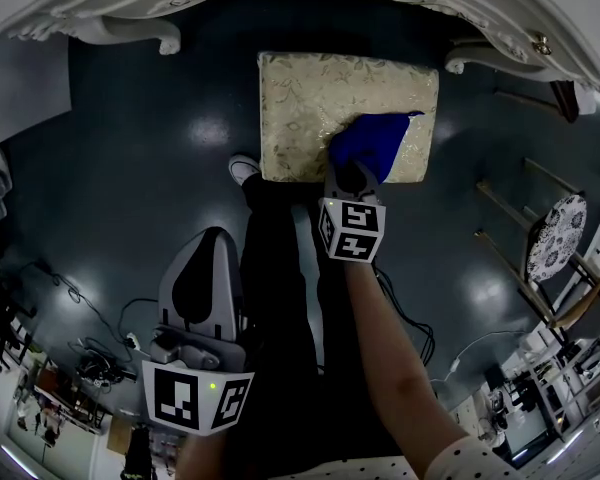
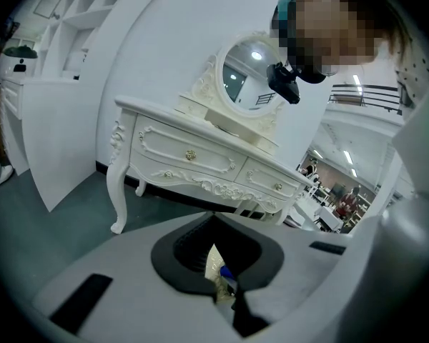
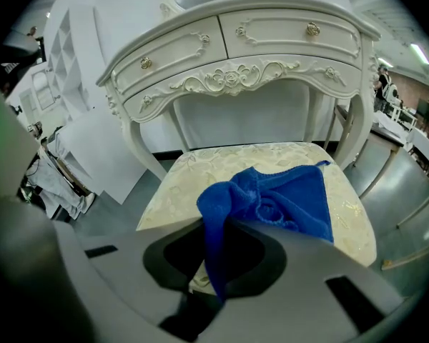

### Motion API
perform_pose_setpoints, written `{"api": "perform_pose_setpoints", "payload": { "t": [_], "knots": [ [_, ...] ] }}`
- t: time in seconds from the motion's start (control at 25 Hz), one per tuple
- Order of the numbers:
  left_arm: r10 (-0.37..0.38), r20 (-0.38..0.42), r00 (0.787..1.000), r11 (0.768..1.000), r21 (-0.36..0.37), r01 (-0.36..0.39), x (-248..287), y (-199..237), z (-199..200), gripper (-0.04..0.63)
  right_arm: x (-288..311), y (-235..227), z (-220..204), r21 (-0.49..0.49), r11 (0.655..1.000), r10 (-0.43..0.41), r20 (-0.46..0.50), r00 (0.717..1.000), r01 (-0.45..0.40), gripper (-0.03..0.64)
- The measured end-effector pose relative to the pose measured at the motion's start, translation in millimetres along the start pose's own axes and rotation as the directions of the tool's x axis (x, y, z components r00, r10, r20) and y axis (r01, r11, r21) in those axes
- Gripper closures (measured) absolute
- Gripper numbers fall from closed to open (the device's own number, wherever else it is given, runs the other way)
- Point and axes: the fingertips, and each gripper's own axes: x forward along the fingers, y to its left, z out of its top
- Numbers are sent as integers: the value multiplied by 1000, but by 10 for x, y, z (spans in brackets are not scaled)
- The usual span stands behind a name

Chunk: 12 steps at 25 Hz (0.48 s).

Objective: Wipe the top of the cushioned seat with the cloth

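**Q:** so where's the cloth (image 3: 286,199) at, and what's got hold of it?

**A:** it's bunched up blue on the cushioned seat (image 1: 310,98), on the near-right part of the top. The right gripper (image 3: 218,266) has its jaws clamped on a fold, and the rest spreads over the cream fabric. In the head view the jaw tips are buried under the cloth tho.

**Q:** and the left gripper (image 1: 208,258)?

**A:** it hangs well back over the dark floor (image 1: 130,168), jaws pressed together on nothing. Its own view only gives a sliver of seat and blue through the slit. The seat's legs are hidden everywhere, and the white dressing table (image 3: 236,34) is cut off at the head view's top edge.
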Motion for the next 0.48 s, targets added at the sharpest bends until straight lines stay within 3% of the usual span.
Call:
{"api": "perform_pose_setpoints", "payload": {
  "t": [0.48],
  "knots": [
    [12, 6, 1000, 1000, -26, -11, -119, 195, -26, 598, 46, 271, -3, -33, 999, 22, -2, 1000, -22, 557]
  ]
}}
